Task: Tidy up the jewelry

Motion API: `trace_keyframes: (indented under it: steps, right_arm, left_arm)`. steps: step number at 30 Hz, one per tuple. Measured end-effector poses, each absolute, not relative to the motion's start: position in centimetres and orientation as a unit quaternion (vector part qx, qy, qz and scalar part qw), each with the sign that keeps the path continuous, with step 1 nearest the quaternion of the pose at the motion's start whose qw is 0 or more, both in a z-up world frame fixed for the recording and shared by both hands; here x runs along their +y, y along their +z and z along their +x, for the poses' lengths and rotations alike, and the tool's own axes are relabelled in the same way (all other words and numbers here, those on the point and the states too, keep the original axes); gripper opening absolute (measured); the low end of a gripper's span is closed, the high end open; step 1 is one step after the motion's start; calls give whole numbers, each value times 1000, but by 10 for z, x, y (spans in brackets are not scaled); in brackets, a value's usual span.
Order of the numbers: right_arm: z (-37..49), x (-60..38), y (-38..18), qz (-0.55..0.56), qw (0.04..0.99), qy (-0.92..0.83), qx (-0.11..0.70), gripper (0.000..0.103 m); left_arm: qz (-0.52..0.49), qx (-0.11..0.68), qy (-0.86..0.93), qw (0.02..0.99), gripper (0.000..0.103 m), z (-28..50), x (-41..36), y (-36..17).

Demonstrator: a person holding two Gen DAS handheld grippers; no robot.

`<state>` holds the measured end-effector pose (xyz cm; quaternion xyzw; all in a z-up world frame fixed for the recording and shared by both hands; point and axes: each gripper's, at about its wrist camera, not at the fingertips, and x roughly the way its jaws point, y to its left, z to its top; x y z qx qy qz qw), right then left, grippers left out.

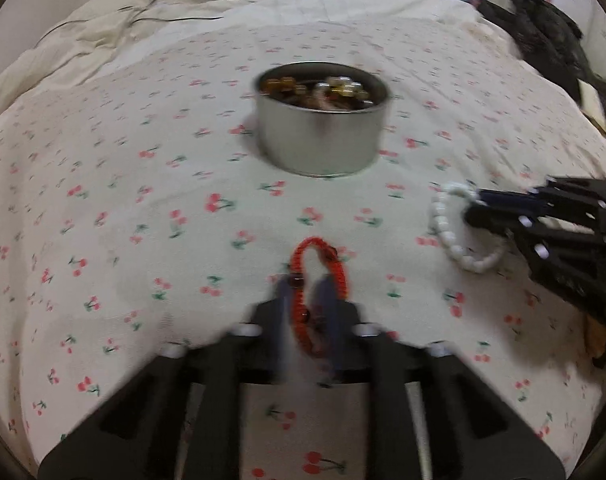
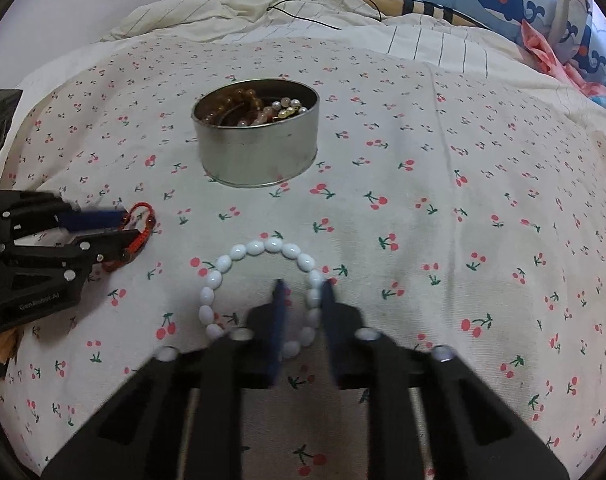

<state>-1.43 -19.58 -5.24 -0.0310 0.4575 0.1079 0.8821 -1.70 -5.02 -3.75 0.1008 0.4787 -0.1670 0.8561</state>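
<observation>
Both grippers, left (image 1: 303, 292) and right (image 2: 303, 292), point downward, jaws closed.

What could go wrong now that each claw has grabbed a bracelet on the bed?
The right gripper pinches only one side of the white bead bracelet; smooth beads might slip out when lifted. The left gripper holds the red cord bracelet by a thin strand, so it could swing and miss the metal tin. The tin sits on the soft cherry-print sheet and might tip if bumped.
</observation>
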Motion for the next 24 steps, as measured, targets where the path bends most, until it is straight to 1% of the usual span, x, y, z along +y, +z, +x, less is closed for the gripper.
trace_keyframes:
  steps: [2, 10, 24]
  right_arm:
    - [-15, -197, -50, -25, 885, 108, 453, 8]
    - [-17, -204, -37, -4, 900, 105, 423, 8]
    - [-21, -207, -23, 7, 913, 108, 392, 8]
  left_arm:
    - [112, 470, -172, 858, 7, -21, -55, -35]
    - [104, 430, -167, 881, 7, -26, -51, -17]
    - [119, 413, -162, 888, 7, -29, -55, -11]
